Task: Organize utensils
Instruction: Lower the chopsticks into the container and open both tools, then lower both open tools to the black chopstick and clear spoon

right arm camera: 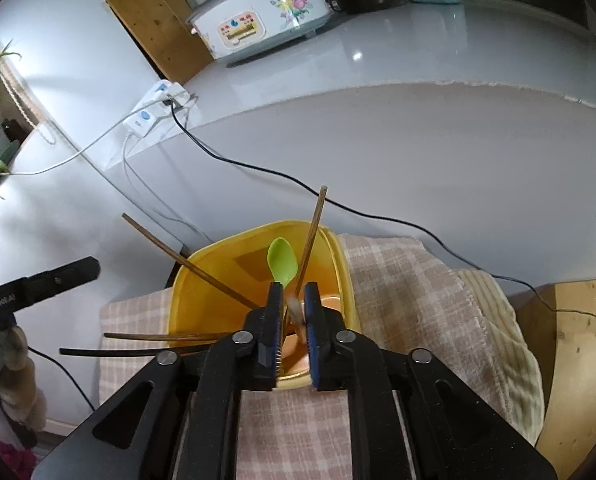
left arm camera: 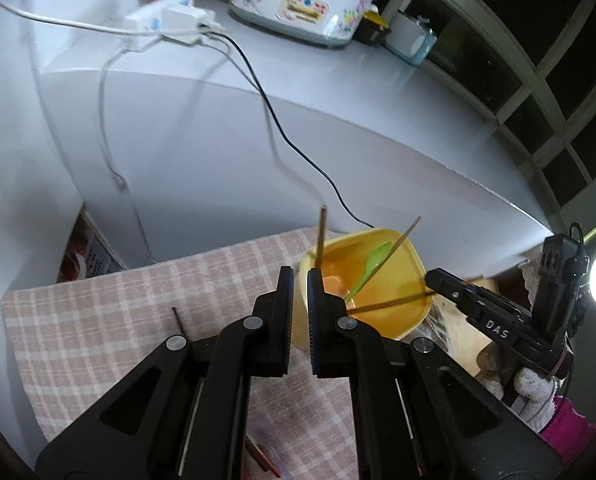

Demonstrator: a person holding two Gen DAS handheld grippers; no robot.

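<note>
Chopsticks (right arm camera: 312,236) and green spoon (right arm camera: 283,261) standing propped in yellow container (right arm camera: 338,264) on checked cloth (right arm camera: 398,280). Right gripper (right arm camera: 292,312) directly over container, jaws slightly apart around 1 upright chopstick's lower end, pads not clearly pressing. Left gripper (left arm camera: 300,300) just beside container's near-left rim, jaws together, empty. 2 more sticks (right arm camera: 146,344) lying flat leftward, long axis crosswise, nearer left hand.

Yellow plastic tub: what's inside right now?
The yellow plastic tub holds a green plastic spoon and thin brown wooden chopsticks leaning out over the rim. The right gripper covers the tub's near floor, so anything there is hidden.
</note>
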